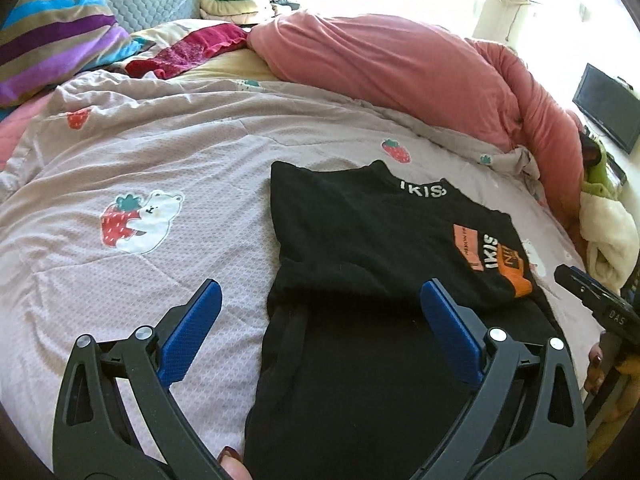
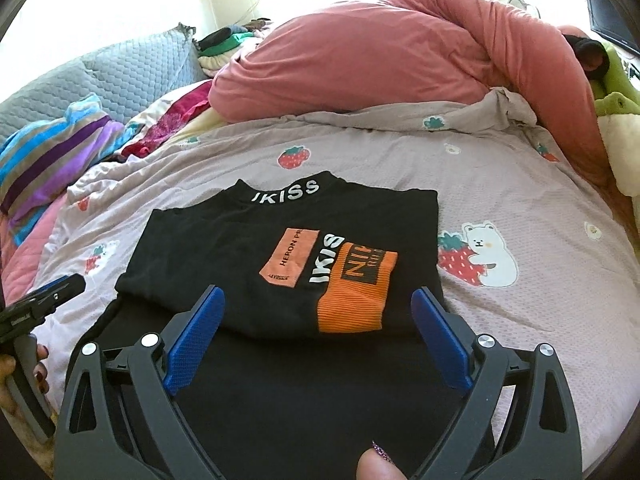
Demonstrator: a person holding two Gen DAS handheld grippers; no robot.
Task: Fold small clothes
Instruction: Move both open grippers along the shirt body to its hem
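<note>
Both grippers hover spread and empty, left gripper (image 1: 320,300) and right gripper (image 2: 318,306), over the black top (image 2: 280,264) lying partly folded on the strawberry quilt (image 2: 500,184); likely light, limp knit, best pinched at near hem corners.

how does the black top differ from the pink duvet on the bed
The black top is folded flat into a neat block; the pink duvet is bunched in a loose heap. The top carries white lettering and orange patches; the duvet is plain. The top lies near both open grippers; the duvet sits at the far side. Both rest on the strawberry-print cover.
</note>
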